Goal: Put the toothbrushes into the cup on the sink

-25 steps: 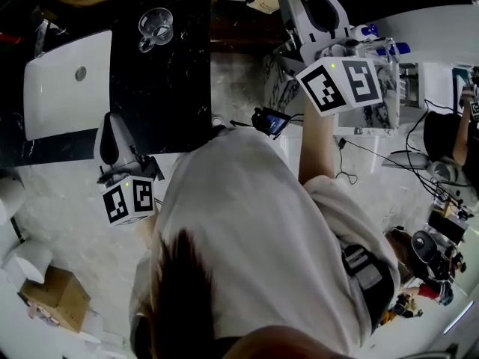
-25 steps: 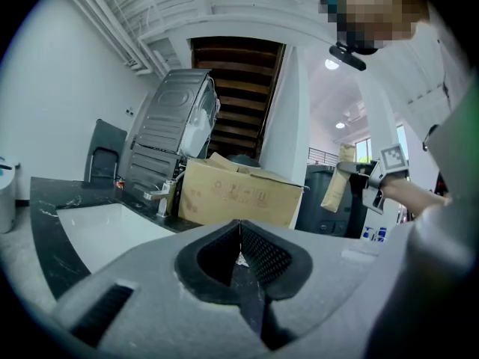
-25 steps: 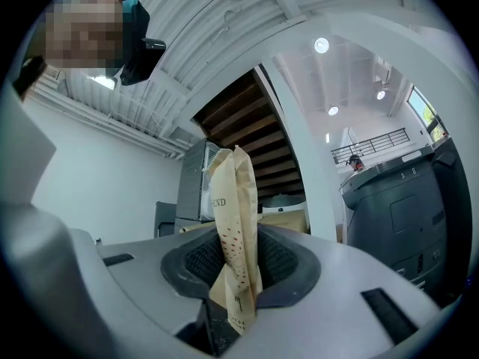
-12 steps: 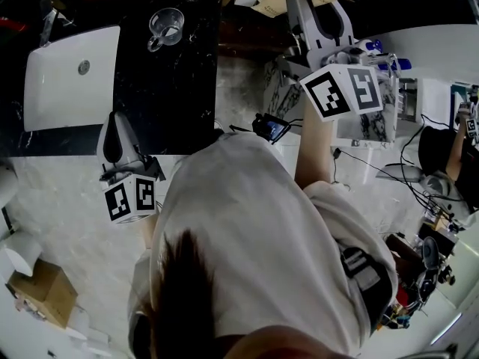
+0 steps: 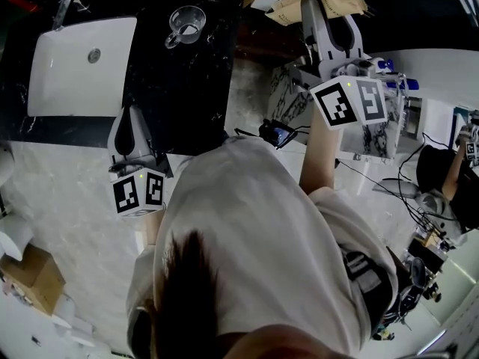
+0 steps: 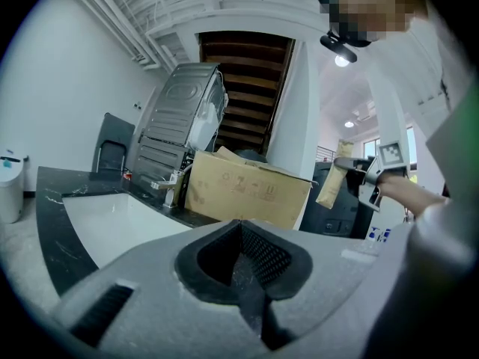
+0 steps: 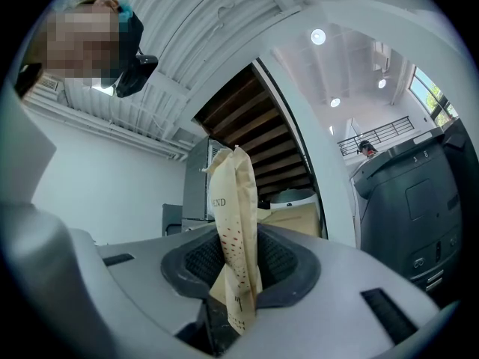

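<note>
Now, at the far left the white sink (image 5: 75,66) sits in the dark counter (image 5: 187,88). Near its front edge the left gripper (image 5: 130,122) hangs with jaws closed together on nothing, seemingly the spare hand. Right of the basin the clear cup (image 5: 185,21) stands upright, no brush showing in it. Well to the right, the right gripper (image 5: 320,6) pinches a tan paper sleeve (image 7: 234,223) (probably a wrapped toothbrush) by its lower end, leaving its length free to go into the cup.
</note>
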`<state>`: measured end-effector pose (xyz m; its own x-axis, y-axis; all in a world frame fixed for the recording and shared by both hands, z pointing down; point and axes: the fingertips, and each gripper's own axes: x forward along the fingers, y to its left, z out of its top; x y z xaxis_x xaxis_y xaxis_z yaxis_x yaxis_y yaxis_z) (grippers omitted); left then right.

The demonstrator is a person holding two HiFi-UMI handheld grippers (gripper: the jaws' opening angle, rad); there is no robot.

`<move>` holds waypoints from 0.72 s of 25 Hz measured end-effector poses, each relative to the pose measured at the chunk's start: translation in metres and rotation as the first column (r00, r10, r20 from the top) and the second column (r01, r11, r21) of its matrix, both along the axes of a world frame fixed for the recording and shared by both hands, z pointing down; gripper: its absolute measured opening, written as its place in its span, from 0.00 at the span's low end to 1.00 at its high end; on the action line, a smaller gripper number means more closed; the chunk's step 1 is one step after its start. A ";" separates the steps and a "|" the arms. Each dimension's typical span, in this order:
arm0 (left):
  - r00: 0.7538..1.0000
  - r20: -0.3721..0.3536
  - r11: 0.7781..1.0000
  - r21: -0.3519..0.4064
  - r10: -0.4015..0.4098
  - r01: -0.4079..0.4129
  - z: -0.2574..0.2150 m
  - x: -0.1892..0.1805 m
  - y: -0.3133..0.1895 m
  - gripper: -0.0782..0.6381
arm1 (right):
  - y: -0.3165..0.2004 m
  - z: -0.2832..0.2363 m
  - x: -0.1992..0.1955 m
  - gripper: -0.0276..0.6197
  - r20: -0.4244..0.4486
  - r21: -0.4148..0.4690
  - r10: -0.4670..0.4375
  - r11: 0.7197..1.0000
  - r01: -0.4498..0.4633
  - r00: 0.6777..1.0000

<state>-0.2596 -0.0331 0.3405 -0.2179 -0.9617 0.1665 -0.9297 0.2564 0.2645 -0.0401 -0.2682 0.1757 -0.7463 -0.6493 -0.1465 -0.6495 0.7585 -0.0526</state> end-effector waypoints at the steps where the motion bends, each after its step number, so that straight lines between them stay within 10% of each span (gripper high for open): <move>1: 1.000 -0.004 1.000 -0.002 0.000 0.000 0.001 0.000 -0.001 0.13 | -0.001 0.001 -0.002 0.20 -0.002 -0.002 -0.002 1.000 0.002 1.000; 18: 0.999 -0.016 1.000 -0.005 0.030 -0.030 0.006 -0.002 -0.009 0.13 | -0.008 0.004 -0.044 0.20 -0.005 0.000 -0.085 0.996 0.085 0.996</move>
